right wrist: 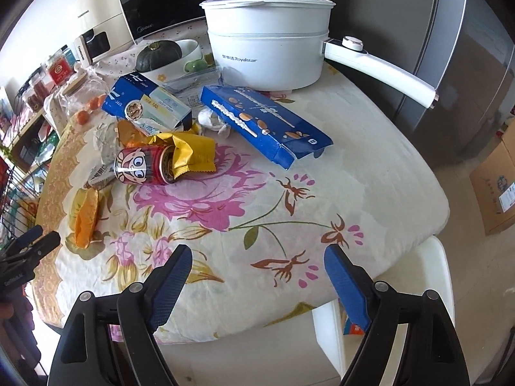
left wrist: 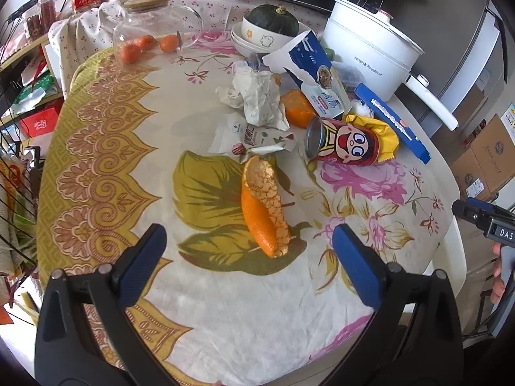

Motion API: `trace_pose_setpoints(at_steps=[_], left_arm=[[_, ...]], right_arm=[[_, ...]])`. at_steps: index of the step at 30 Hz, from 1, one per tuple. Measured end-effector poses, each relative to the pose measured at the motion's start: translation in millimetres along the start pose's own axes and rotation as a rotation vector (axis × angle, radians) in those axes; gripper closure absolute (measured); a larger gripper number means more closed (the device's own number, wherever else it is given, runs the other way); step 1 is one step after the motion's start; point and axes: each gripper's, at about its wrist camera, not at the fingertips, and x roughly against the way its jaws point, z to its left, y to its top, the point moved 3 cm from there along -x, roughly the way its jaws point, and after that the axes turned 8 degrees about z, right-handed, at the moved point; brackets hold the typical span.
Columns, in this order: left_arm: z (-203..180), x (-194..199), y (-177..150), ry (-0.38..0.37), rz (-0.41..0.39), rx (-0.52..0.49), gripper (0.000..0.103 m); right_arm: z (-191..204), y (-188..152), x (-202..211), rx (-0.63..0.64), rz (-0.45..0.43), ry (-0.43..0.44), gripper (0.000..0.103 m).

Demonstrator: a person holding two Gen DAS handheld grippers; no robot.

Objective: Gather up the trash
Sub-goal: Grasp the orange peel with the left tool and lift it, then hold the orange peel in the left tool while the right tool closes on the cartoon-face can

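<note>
From my left claw camera I see the orange peel lying on the flowered counter just ahead, between the spread fingers, which touch nothing. This view also shows three small oranges beside a glass jar; in the right camera these are small and partly hidden. My right claw is also spread wide and empty, over the near counter edge. Only its camera shows the whole long blue box; the left view gives a narrow strip of it. The red can lies on its side against a yellow wrapper. One crumpled white paper sits behind; a torn blue-white carton covers what is under it. One white pot stands at the back.
</note>
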Motion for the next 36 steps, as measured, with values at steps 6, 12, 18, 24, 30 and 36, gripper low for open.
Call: trace_pose_setpoints(at_steps=[6, 12, 18, 24, 30, 36], left_arm=[[-14, -29, 4, -0.010, 0.037, -0.017, 0.017], [-18, -46, 3, 0.031, 0.042, -0.046, 0.063], [-6, -37, 1, -0.002, 0.023, -0.006, 0.088], [6, -7, -7, -0.032, -0.029, 0.007, 0.090], [28, 24, -20, -0.009, -0.080, -0.008, 0.090], [53, 33, -31, -0.004, -0.063, 0.011, 0.090]], right_arm=[[4, 5, -13, -0.028, 0.027, 0.024, 0.017], [3, 7, -19, -0.045, 0.034, 0.021, 0.017], [16, 13, -21, -0.046, 0.013, 0.036, 0.017], [61, 26, -25, 0.002, -0.036, 0.109, 0.017], [110, 40, -39, 0.067, -0.081, 0.133, 0.017], [136, 54, -59, 0.063, -0.114, 0.124, 0.016]])
